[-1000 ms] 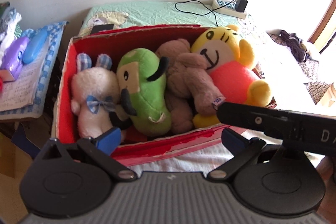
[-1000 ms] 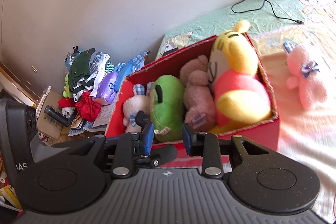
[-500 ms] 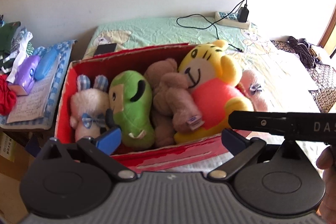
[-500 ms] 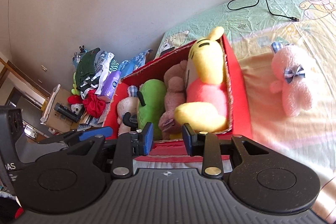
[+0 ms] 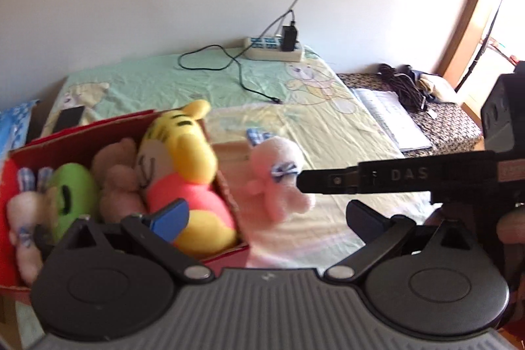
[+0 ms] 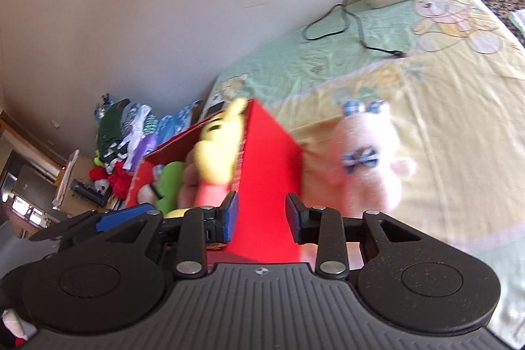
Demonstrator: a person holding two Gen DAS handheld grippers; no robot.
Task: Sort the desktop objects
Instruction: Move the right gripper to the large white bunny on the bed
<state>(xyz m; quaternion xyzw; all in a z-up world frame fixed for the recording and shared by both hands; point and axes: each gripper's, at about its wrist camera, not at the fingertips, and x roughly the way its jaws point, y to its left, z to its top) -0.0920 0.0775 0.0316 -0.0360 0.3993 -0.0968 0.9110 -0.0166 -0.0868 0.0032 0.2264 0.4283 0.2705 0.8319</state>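
Left wrist view: the left tool (image 5: 267, 214) sits low in the frame, its blue-padded fingers wide apart and empty. Just beyond, at lower left, the red cardboard box (image 5: 229, 192) already holds four soft toys: a white bunny, a green plush, a brown bear and a yellow tiger plush (image 5: 187, 173). Mid-frame, the pink plush bunny with a checked bow (image 5: 279, 179) lies on the bed (image 5: 328, 120) just beside the box, apparently the one toy left. In the right wrist view, the right tool (image 6: 261, 217) is part open and empty, pointed at the box corner.
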